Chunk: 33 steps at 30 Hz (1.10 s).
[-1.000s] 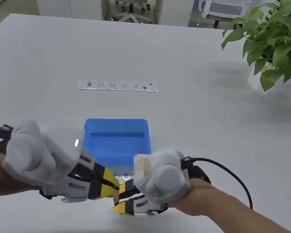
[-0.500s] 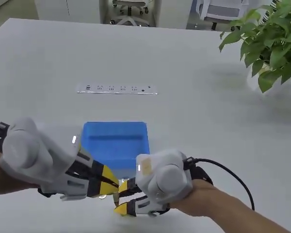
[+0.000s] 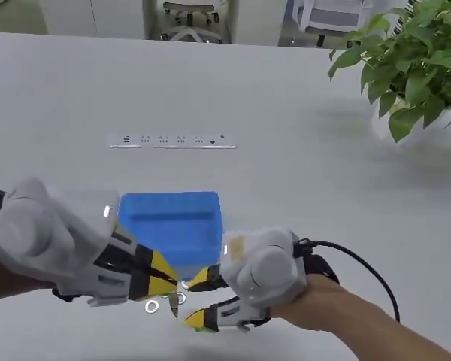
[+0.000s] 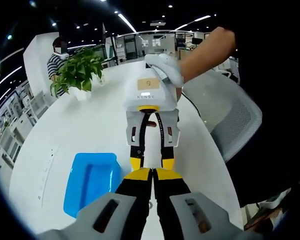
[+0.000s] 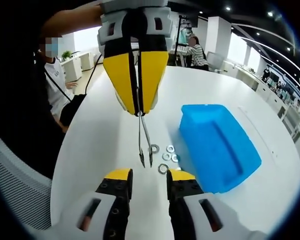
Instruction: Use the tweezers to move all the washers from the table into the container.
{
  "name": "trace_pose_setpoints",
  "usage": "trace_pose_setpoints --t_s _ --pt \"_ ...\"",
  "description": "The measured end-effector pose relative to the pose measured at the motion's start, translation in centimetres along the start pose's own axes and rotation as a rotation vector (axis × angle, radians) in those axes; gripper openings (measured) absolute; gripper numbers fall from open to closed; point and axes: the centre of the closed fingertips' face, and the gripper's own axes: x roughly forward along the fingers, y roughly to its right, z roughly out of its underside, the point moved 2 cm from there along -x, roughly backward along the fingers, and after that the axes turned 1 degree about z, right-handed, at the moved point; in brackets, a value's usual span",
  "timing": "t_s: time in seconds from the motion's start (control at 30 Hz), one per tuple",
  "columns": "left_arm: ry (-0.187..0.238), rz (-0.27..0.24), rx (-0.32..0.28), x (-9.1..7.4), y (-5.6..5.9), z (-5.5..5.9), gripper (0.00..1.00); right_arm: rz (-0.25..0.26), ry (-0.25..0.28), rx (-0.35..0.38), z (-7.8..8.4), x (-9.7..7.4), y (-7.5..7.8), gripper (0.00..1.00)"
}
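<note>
Thin metal tweezers [image 5: 139,140] are clenched in the left hand-held gripper [image 5: 138,112], aimed at mid-frame silver washers [image 5: 166,156] for pickup; the right hand-held gripper [image 5: 149,175] is released.

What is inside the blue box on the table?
Nothing visible: the blue box looks bare inside. Its near corners are covered by the left gripper and right gripper. The washers lie outside, beside it.

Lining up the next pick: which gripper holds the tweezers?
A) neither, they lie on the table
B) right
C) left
C: the right gripper view shows the left gripper with fingers shut on the tweezers, tips near the washers.
</note>
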Motion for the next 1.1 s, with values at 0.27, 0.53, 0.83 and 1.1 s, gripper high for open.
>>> trace_pose_setpoints --t_s 0.27,0.53,0.83,1.1 --pt "0.003 -0.008 0.009 -0.2 -0.8 -0.1 0.05 0.045 0.001 0.040 1.0 -1.1 0.7 0.35" --pt "-0.002 -0.013 0.008 -0.2 -1.2 0.2 0.05 0.091 0.003 0.085 2.0 -2.1 1.3 0.43" --pt "-0.003 -0.017 0.006 0.4 -1.5 0.2 0.05 0.138 0.008 0.126 3.0 -3.0 1.8 0.56" --pt "-0.020 -0.013 0.009 0.9 -1.6 0.7 0.05 0.151 0.003 0.145 3.7 -3.4 1.7 0.59"
